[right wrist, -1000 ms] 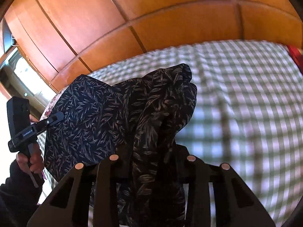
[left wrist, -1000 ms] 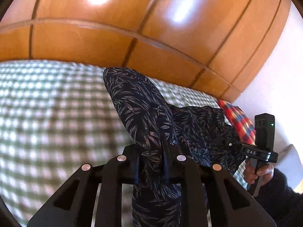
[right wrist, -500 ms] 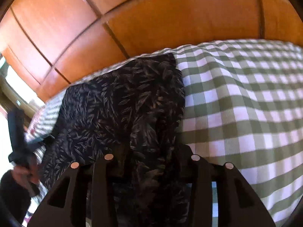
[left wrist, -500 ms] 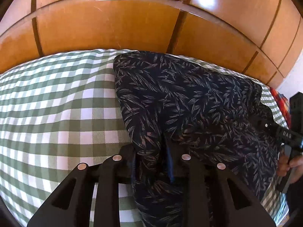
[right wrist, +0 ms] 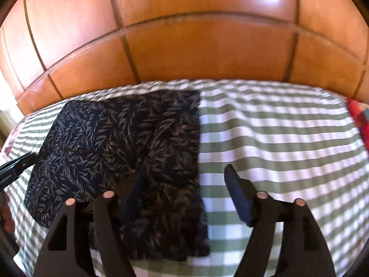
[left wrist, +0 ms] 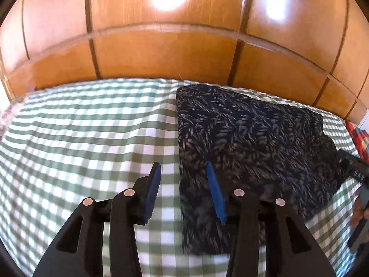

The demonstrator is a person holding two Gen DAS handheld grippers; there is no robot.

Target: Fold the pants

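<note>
1. Your left gripper (left wrist: 183, 180) points steeply downward, its jaws opening, the blue pads (left wrist: 153, 187) well apart and pressing on nothing.
2. Your right gripper (right wrist: 184, 182) tilts down likewise, jaws opening wide, gripping nothing.
3. Your right hand (left wrist: 359, 210) shows at the frame's edge, fingers wrapped around its handle.

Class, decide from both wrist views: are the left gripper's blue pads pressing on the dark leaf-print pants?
Cannot tell. In the left wrist view the left gripper is opening; one pad stands over checked sheet, the other overlaps the pants.
</note>
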